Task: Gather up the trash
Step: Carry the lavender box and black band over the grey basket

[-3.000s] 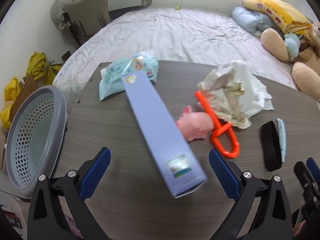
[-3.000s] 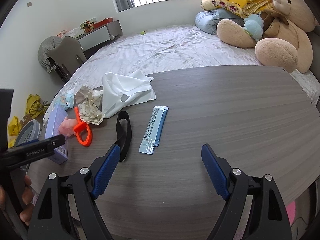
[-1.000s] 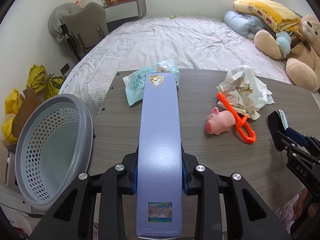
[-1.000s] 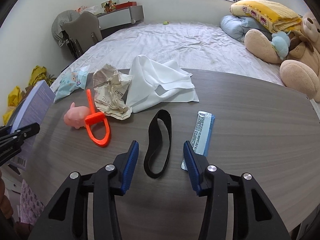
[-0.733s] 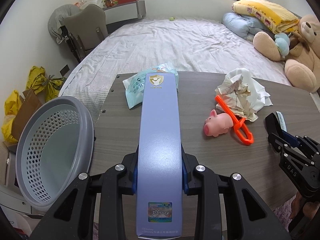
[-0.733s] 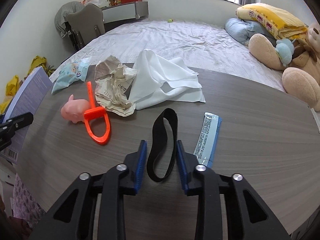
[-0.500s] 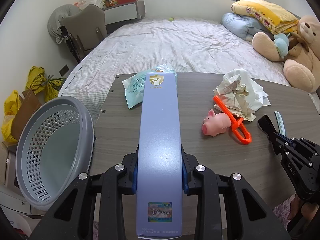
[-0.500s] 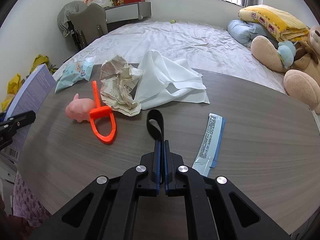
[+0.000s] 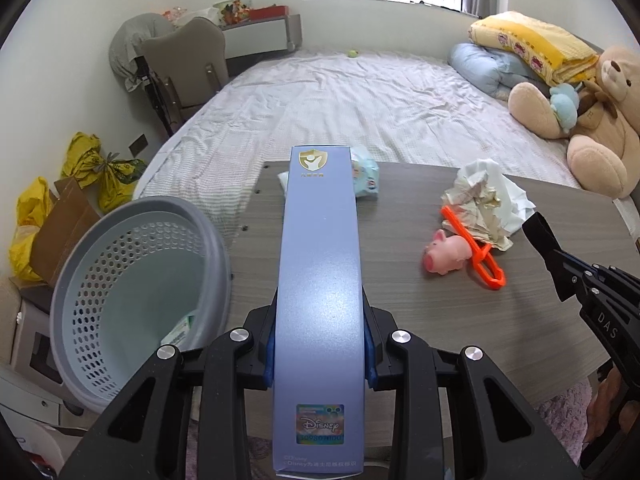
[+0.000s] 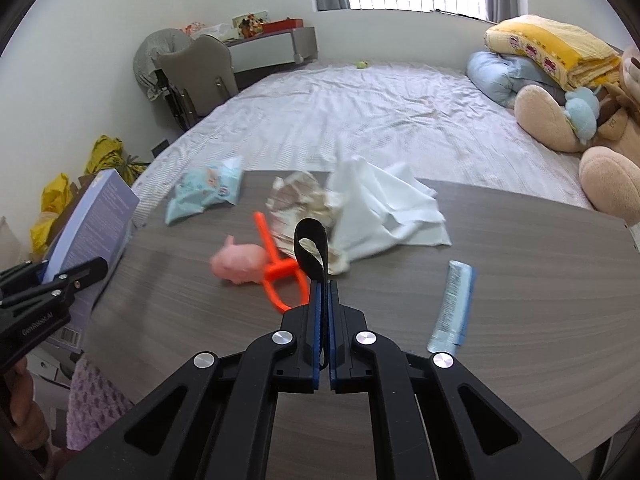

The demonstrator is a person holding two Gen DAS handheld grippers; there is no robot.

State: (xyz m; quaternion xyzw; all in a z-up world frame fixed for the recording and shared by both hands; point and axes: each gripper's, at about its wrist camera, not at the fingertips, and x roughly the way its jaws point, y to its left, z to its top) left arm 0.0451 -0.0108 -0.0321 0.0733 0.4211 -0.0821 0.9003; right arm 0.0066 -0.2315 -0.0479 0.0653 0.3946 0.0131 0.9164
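Trash items were held above the worktop: the left hand-held gripper clamped a long blue Disney box. The right hand-held gripper pinched a black elastic band, near a grey perforated basket.

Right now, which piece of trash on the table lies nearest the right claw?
The blue-and-silver wrapper strip, flat beside the right claw; the crumpled paper and wipes pack lie farther back.

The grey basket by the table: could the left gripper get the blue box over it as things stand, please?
Probably yes. The left gripper is shut on the blue box, and the grey basket sits open-mouthed just beside it, with nothing visible between them.
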